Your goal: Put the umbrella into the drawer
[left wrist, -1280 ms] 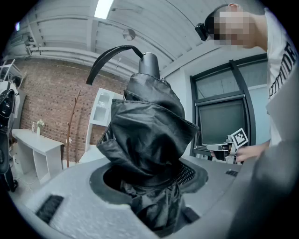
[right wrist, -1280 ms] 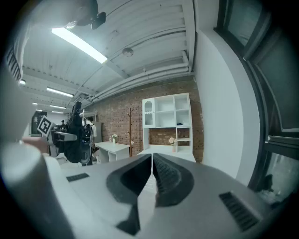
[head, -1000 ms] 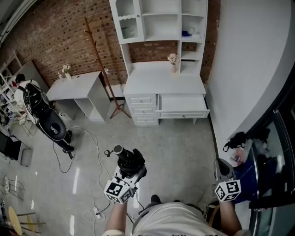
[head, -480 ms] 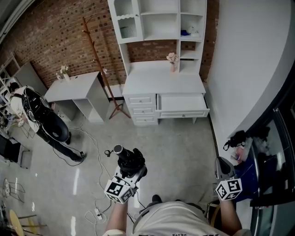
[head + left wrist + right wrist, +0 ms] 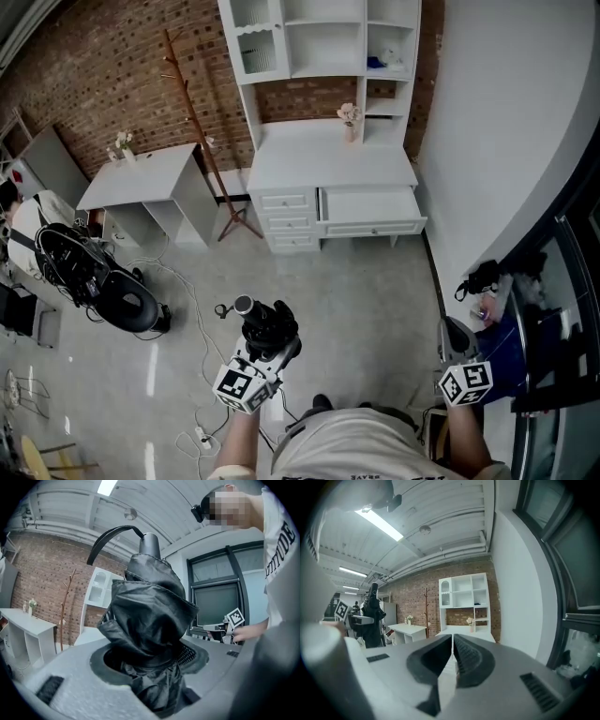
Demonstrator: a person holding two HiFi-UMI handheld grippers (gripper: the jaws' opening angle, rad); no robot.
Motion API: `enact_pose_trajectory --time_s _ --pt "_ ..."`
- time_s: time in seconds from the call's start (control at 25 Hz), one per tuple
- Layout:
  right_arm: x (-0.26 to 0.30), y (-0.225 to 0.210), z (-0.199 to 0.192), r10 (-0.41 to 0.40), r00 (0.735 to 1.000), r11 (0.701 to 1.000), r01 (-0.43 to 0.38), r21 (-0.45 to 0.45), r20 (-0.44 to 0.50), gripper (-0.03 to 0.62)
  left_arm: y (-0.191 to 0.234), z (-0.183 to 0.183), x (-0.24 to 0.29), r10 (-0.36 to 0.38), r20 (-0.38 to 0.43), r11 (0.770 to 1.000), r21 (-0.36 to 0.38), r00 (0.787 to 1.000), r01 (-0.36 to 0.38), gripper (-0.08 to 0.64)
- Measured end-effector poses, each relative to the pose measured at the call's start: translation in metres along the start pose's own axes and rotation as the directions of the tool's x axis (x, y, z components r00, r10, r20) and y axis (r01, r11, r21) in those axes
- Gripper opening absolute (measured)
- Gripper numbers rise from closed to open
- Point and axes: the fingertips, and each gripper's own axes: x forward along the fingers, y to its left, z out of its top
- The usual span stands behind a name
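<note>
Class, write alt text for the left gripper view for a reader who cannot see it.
A folded black umbrella stands clamped between the left gripper's grey jaws, its strap looping over the top. Behind are a brick wall and a white shelf unit.

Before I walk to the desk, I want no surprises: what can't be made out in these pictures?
- Drawer contents, head view: too small and far.
- Left claw pads, left gripper view: covered by umbrella fabric.
- Clutter by the window, head view: dark, cut by the right edge.
</note>
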Motion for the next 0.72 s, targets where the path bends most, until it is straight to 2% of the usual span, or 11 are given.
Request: enact_pose_trajectory --time_s 0.44,0.72 --pt "0.009 0.036 -0.007 -0.027 1.0 1.0 0.027 -0.011 -0.014 0.034 0.031 -0.007 -0.008 -0.055 -0.013 0.998 0.009 0.998 0.055 0.259" --pt "0.021 0.044 -0.009 -0.027 0.999 1.0 0.027 -0.016 -0.028 0.034 0.045 -0.007 -0.004 -0.057 -0.01 0.998 0.001 0.998 0.057 0.259"
